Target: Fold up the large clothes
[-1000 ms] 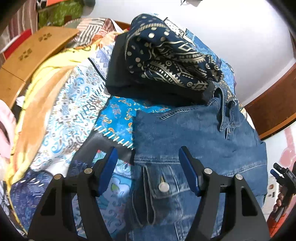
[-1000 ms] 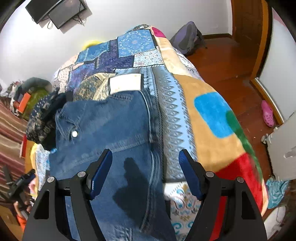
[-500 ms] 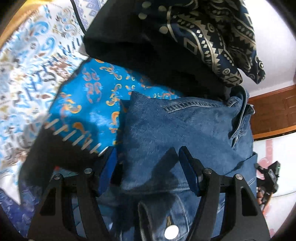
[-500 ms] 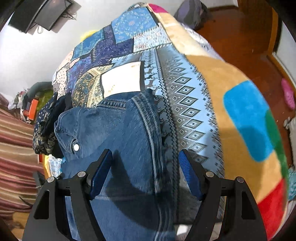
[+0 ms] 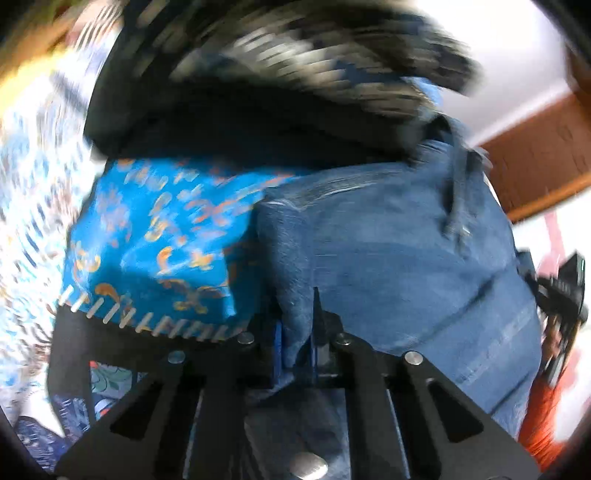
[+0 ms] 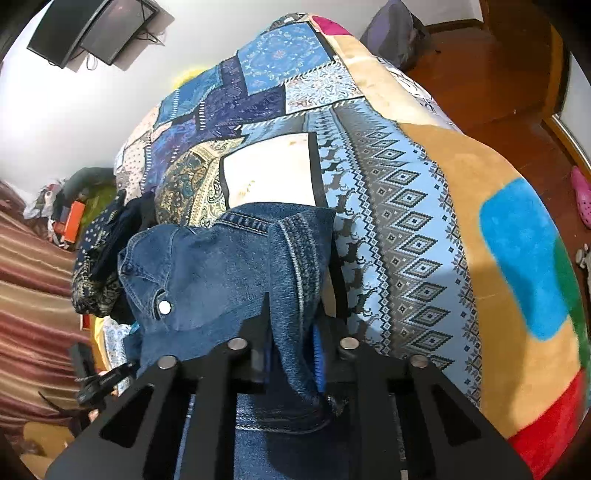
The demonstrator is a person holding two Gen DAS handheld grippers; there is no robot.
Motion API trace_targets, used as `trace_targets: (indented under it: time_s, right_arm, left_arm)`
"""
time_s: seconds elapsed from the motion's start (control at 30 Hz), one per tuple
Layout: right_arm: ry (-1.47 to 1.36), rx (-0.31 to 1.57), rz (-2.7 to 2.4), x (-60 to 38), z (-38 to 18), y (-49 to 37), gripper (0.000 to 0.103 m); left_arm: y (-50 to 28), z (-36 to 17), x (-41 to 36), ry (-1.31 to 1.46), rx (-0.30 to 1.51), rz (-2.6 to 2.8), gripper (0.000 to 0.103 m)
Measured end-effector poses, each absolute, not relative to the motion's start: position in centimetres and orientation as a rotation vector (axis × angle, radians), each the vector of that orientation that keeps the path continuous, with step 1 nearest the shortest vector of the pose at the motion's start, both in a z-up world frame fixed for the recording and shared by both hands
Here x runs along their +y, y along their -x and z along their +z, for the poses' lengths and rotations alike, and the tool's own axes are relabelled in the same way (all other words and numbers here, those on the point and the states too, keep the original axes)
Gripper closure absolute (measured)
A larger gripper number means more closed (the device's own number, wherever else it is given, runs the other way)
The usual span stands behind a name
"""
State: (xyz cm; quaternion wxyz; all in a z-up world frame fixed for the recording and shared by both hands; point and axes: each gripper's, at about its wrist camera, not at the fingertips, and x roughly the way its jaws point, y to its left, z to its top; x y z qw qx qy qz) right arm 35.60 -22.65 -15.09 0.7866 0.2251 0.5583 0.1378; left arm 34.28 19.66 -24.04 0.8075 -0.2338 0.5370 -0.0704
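A blue denim jacket (image 6: 221, 266) lies on a patchwork bed cover (image 6: 399, 221). My right gripper (image 6: 291, 332) is shut on the jacket's hem edge, which bunches up between the blue pads. My left gripper (image 5: 295, 332) is shut on the jacket's (image 5: 388, 258) other edge, pinching a fold of denim. The left wrist view is blurred by motion. A metal snap button (image 6: 164, 305) shows on the jacket near its collar.
A pile of dark patterned clothes (image 5: 295, 74) sits just beyond the jacket; it also shows in the right wrist view (image 6: 99, 258). The bed edge drops to a wooden floor (image 6: 498, 74) on the right. A bag (image 6: 395, 33) and a wall monitor (image 6: 92, 29) are farther off.
Both grippers moved down onto the jacket and closed on its edges; they were open one second ago. The denim now bunches up between the pads.
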Motion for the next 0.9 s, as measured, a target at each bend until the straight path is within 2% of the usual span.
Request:
trace_targets:
  time_s: [0.2, 0.47, 0.7, 0.9]
  right_arm:
    - [-0.524, 1.101, 0.368, -23.0, -10.1, -34.6, 0.095]
    - [-0.356, 0.948, 0.417, -20.1, -1.6, -33.7, 0.096]
    - [-0.28, 0.814, 0.41, -18.4, 3.3, -35.1, 0.096]
    - [-0.28, 0.827, 0.32, -20.0, 1.1, -38.4, 0.096]
  left_arm:
    - [-32.9, -14.8, 15.7, 0.322, 1.002, -0.165, 0.096]
    - [-31.5, -2.4, 14.7, 0.198, 0.777, -0.176, 0.096]
    - [-34.8, 0.5, 13.0, 0.141, 0.705, -0.159, 0.096]
    - [-39.9, -2.1, 15.0, 0.147, 0.731, -0.074, 0.096]
